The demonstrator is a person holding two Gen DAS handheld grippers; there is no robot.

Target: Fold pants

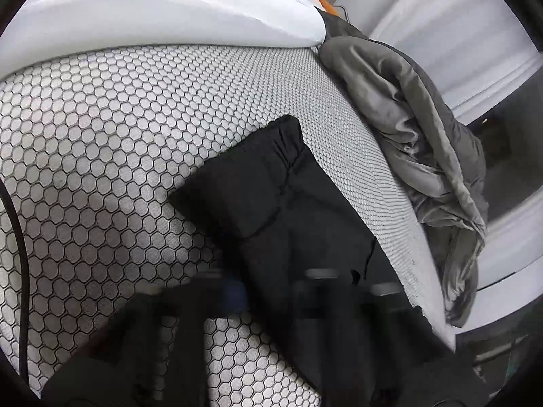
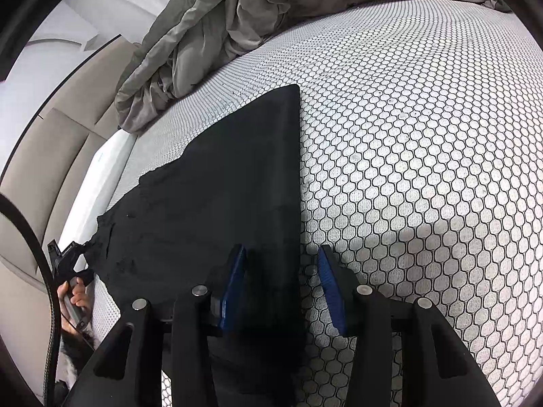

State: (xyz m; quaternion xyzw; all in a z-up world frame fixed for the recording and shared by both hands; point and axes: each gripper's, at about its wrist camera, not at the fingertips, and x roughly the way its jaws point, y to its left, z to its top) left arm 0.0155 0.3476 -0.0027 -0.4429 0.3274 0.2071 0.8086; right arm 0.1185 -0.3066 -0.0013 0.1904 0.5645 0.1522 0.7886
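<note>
- Two risks: pants [image 2: 220, 183] near mattress [image 2: 424, 169] edge, could slide off.
- Right gripper [image 2: 281, 288] spread wide, straddling hem; may grab one layer only.
- Left gripper [image 1: 271, 305] blurred; cannot tell state.

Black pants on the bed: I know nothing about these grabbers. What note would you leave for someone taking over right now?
Right gripper: open, straddling the near edge of the pants, not gripping.
Left gripper: at the waistband end; too blurred to tell if it is open or shut.
Pants: flat on the honeycomb mattress, apparently already folded lengthwise; grey blanket bunched beyond.
Left: probably grip both ends and fold crosswise.
</note>
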